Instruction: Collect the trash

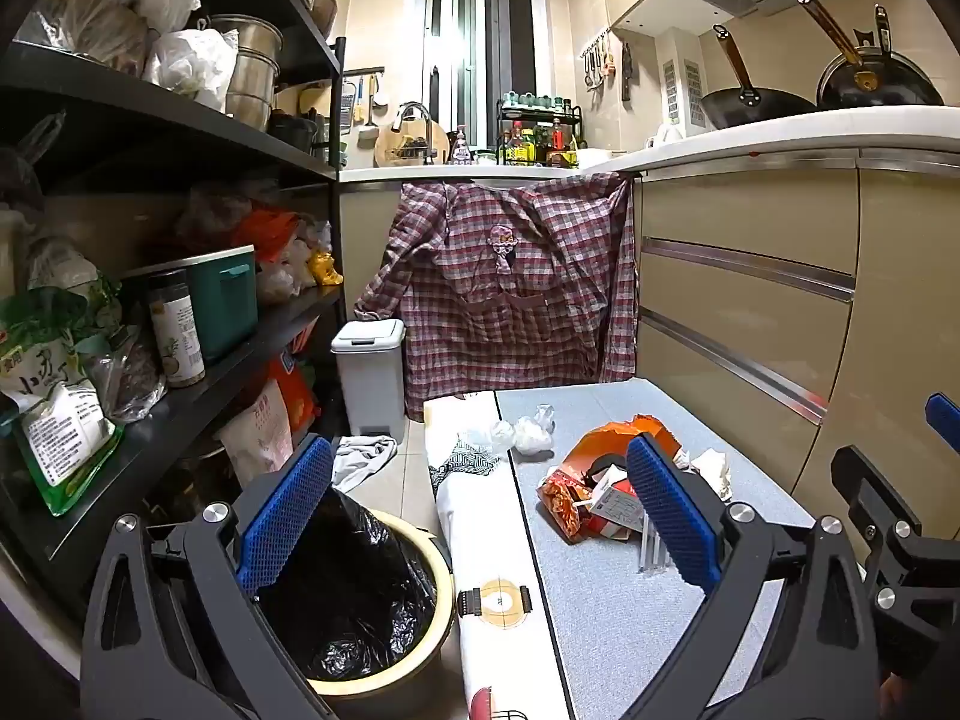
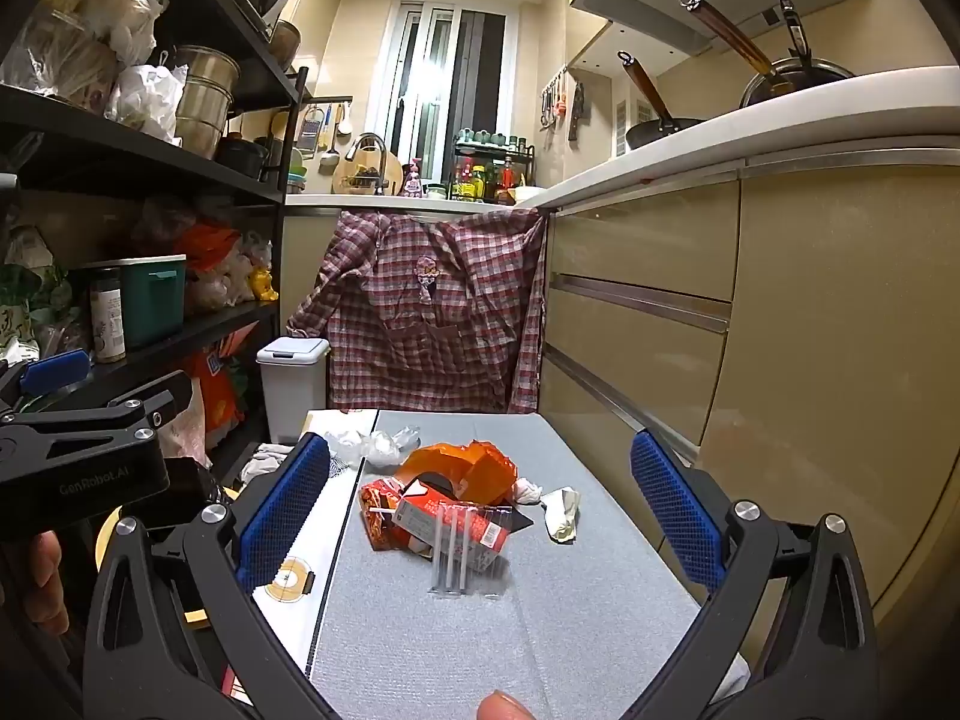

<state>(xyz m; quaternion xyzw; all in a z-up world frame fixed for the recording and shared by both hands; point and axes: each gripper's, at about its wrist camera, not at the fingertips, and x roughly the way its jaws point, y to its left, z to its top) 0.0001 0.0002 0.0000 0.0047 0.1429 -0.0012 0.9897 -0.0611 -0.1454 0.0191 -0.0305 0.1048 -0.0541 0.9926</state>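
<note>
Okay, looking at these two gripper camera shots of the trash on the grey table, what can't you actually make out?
- Black-lined bin: left wrist view, contents lost in the dark liner; the left gripper finger covers its near rim.
- Red carton: print too small to read in either view.
- White lidded bin: lid shut, inside hidden.
- Table: near edge cut off by the right gripper.

Orange wrapper (image 2: pixel 462 465) on grey table (image 2: pixel 570 600); black bin liner (image 1: pixel 354 594); red-and-white plaid shirt (image 1: pixel 516 282); blue-padded tongs (image 2: pixel 480 510).

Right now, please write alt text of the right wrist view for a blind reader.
The open right hand-held gripper faces trash on a grey table: orange wrapper, red carton, crumpled tissue. A white bin stands behind.
</note>
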